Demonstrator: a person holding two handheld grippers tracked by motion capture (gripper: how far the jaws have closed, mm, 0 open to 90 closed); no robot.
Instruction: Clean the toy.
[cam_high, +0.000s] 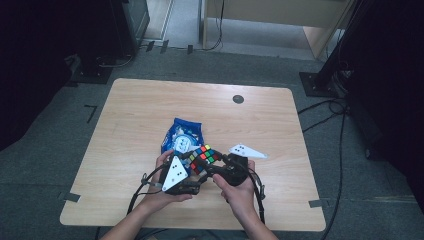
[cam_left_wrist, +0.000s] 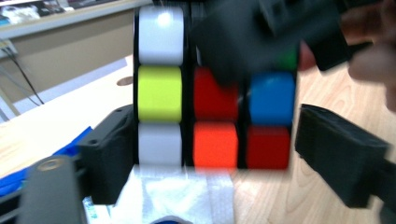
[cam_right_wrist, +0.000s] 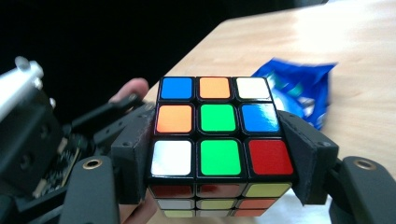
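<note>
both grippers, left (cam_high: 192, 167) and right (cam_high: 212, 170), clamp the cube (cam_high: 202, 158) at lower centre of frame, mid-twist; next needs a clean layer turn.

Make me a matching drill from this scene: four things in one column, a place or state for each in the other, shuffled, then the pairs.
Things:
1. puzzle cube
2. blue snack bag
3. right claw
4. dark round spot

Places or states:
A. lying flat on the table behind the cube
B. shut on the cube's sides
C. far part of the tabletop, apart from everything
D. held up between both claws

Pairs: 1-D, 2-A, 3-B, 4-C
</note>
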